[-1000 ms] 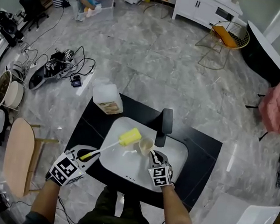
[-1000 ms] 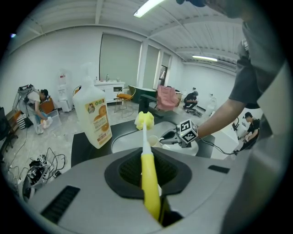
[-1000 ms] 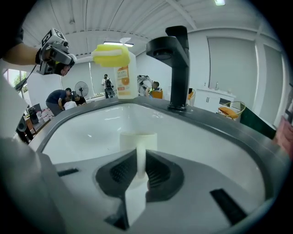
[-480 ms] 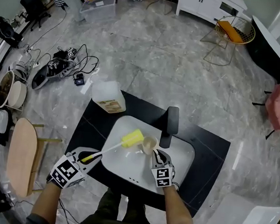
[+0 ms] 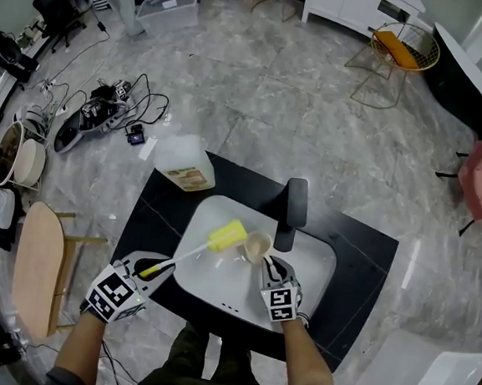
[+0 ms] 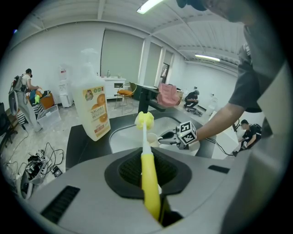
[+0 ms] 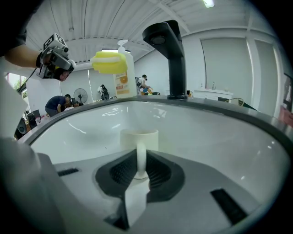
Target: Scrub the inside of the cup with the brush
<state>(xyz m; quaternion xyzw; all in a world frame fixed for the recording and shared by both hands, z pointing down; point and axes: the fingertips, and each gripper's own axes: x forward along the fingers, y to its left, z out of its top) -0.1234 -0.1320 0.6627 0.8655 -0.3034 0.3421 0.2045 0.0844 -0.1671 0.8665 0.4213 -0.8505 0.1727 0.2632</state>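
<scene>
right gripper pinches the light, rigid cup by its thin handle, likely slippery; left gripper clamps the brush by its stiff near end.

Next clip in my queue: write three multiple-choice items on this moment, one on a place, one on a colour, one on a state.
1. Where is the head of the brush?
A) inside the cup
B) beside the cup, over the sink
C) on the floor

2. What colour is the faucet?
A) black
B) chrome
C) white

3. What is the right gripper doing?
A) hanging open and empty
B) gripping the cup by its handle
C) gripping the bottle

Answers:
1 B: the yellow head sits left of the cup's rim.
2 A: it is black all over.
3 B: the jaws are closed on the white handle.
</scene>
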